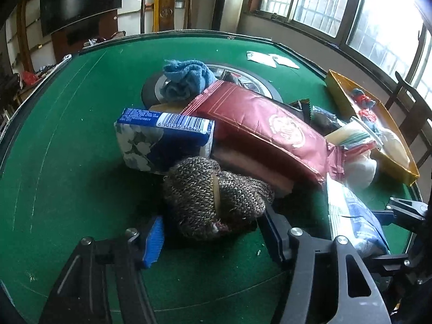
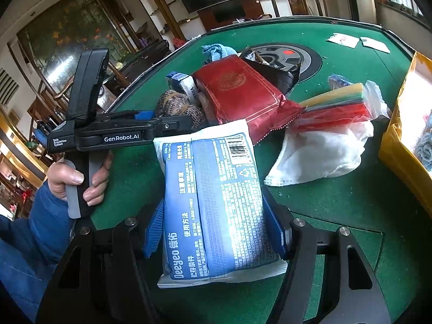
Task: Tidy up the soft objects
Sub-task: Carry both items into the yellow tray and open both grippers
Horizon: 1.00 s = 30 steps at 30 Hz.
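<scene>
A brown knitted bundle with a rubber band round it lies on the green table, between the fingers of my left gripper. The right finger is at the bundle's side; the blue left pad stands a little apart from it, so this gripper is open. My right gripper is shut on a blue and white wipes pack, held just above the table. The pack also shows at the right of the left wrist view. A hand holds the left gripper beside the bundle.
Behind the bundle lie a blue tissue pack, a red snack bag and a blue towel. A white cloth, a bag of coloured cloths and a black wrapper lie right. A yellow tray holds soft items.
</scene>
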Tool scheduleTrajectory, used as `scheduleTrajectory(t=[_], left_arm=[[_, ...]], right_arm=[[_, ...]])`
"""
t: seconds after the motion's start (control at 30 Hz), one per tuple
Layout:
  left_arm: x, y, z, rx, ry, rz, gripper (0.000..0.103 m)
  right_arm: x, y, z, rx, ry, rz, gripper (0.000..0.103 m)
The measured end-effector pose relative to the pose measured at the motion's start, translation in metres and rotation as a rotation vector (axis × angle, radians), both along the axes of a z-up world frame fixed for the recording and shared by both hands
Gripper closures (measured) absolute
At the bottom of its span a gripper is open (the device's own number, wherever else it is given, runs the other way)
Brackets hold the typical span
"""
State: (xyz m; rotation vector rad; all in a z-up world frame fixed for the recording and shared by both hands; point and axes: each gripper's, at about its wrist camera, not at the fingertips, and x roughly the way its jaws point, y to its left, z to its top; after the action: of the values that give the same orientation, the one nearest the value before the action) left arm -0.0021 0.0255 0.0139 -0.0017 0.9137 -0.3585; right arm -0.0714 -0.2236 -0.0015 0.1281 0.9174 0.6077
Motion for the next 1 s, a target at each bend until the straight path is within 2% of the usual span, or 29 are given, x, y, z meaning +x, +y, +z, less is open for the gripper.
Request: scheduleTrajectory(t=[0.33,0.6,0.83,1.0], left_arm=[[-0.013,0.003,0.021,-0.078,-0.111,-0.028,0.040],[-0.017,0.003,0.030,-0.128,-0.151,-0.043,0.040],[-0.023,-0.010,0.037,-0.150,-0.171,-0.072,0.040],[-0.027,-0.024,0.047,-0.159,-0.178,-0.094,0.040]], right_arm=[[-0.001,-0.001,0.000,0.014,-0.006,0.008,0.038],[-0.009,-0.004,0.006,0.049,-0.048,0.012,0.038],[-0.016,-0.014,0.014,0.143,-0.060,0.018,0.038],[-0.019,-0.035,0.027,0.201,-0.088,-0.033,0.038]])
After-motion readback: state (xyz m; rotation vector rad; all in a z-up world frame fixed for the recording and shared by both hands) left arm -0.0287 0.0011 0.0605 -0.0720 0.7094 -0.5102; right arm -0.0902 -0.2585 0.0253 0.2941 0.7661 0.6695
